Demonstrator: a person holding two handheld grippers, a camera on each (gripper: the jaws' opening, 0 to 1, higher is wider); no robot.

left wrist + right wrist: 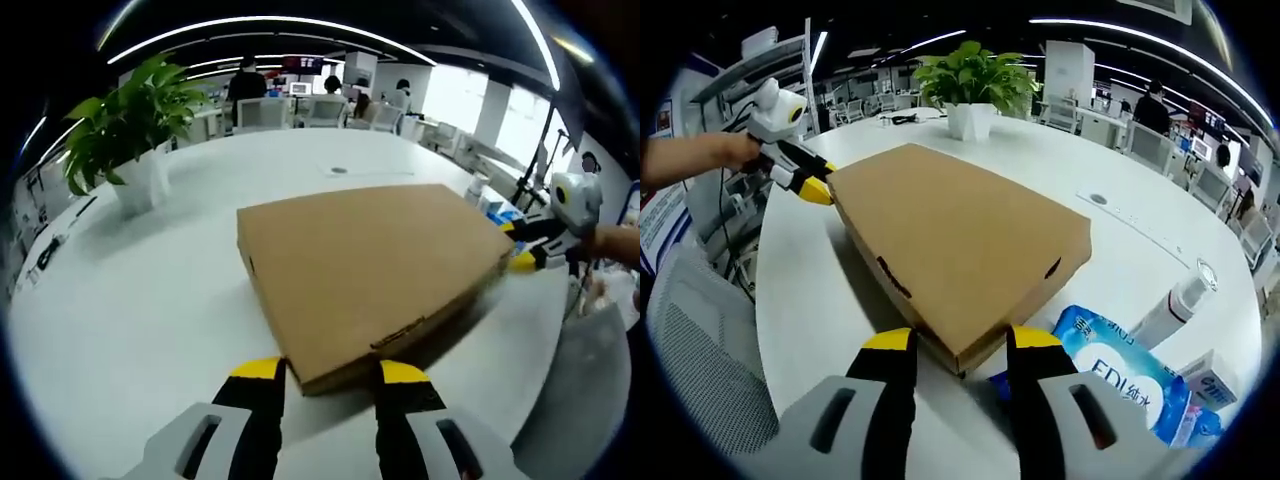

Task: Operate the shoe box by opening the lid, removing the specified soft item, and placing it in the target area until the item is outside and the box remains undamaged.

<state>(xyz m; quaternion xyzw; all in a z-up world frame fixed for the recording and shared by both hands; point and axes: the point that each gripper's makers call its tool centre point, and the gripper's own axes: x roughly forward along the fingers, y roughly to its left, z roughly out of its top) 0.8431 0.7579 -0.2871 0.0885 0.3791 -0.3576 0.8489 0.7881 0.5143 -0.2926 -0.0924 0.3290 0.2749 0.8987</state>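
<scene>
Left tongs (330,372) apart | right tongs (952,340) apart | shoe box (365,265) lid closed, flat, long axis spanning between both tongs

With the shoe box (368,272) lid closed, you cannot see its contents, and the near corner between the jaws of the left gripper (332,372) hides the table (130,300) beneath it. In the right gripper view, the blue tissue pack (1127,380) is partly cut off behind a jaw of the right gripper (960,342), and its smaller print is unreadable. The people (246,82) at the far desks are too small and blurred for you to make out.
</scene>
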